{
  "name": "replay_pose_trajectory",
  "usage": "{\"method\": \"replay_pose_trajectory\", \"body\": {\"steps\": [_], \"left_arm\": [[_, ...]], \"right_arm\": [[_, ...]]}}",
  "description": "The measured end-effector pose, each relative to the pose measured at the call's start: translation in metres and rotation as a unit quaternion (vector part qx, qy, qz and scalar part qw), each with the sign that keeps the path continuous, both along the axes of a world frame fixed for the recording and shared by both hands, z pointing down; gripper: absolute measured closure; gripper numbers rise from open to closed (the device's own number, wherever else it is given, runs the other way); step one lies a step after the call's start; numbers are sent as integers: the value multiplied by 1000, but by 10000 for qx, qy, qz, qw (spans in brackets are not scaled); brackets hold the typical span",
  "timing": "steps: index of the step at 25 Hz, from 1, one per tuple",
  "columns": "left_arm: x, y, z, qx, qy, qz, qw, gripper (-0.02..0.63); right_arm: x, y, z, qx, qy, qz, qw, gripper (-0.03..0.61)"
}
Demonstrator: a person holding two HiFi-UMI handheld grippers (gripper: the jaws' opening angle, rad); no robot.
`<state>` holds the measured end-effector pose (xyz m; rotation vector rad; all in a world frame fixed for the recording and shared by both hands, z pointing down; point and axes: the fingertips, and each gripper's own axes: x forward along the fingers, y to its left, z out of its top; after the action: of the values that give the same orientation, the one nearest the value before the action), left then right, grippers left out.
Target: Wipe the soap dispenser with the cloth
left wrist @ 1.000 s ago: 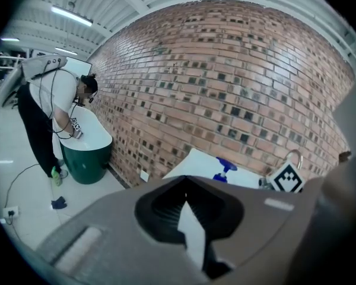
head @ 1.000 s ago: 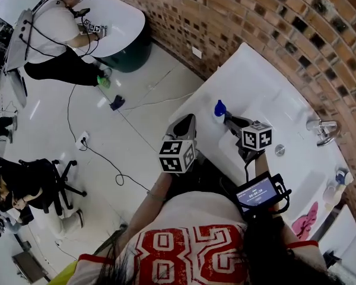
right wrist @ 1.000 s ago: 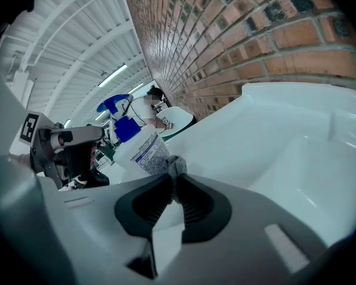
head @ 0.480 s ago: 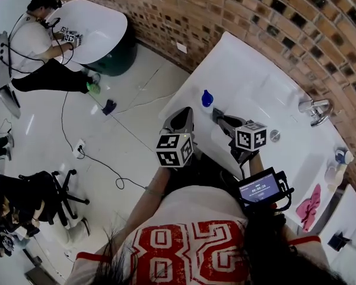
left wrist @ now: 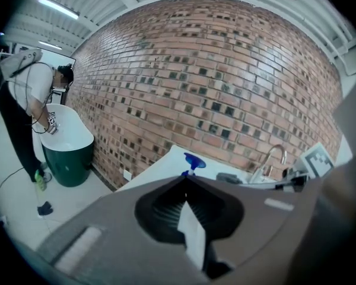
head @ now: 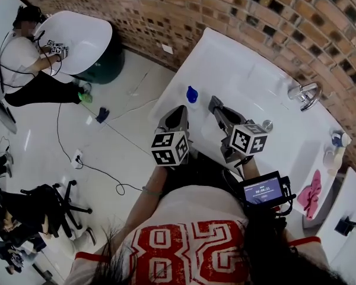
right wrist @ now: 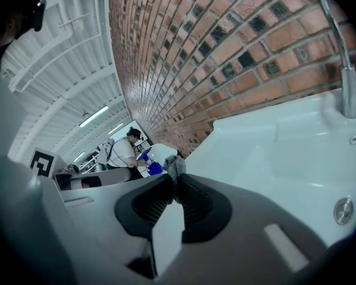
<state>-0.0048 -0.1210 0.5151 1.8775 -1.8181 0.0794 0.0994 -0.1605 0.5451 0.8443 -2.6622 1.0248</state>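
Brick wall (head: 255, 16) backs a long white table (head: 243, 64) with a basin in it. Both tools are held over the table's near left part. The left tool (head: 179, 111) is clenched on nothing, and the right tool (head: 214, 103) is clamped too. A blue-pumped soap dispenser (head: 191, 94) stands near the table's left end, just beyond the left tool. The right tool grasps a small grey cloth (right wrist: 174, 166), which pokes out past its tips.
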Motion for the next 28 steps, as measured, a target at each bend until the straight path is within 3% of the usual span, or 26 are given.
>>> {"method": "replay_pose_trajectory", "body": {"steps": [4,11,28], "left_arm": [[10,0,-1,25,-30,132,9999,611],[11,6,-5,78,-92,96,9999,611],[3,13,-3,47,-117,-8,9999,611]], "right_arm": [[3,1,-11,182,123,266,9994,534],[-2,7,-18,220,-30,176,9996,534],[-10,11,-12,343,219,40,9992,534]]}}
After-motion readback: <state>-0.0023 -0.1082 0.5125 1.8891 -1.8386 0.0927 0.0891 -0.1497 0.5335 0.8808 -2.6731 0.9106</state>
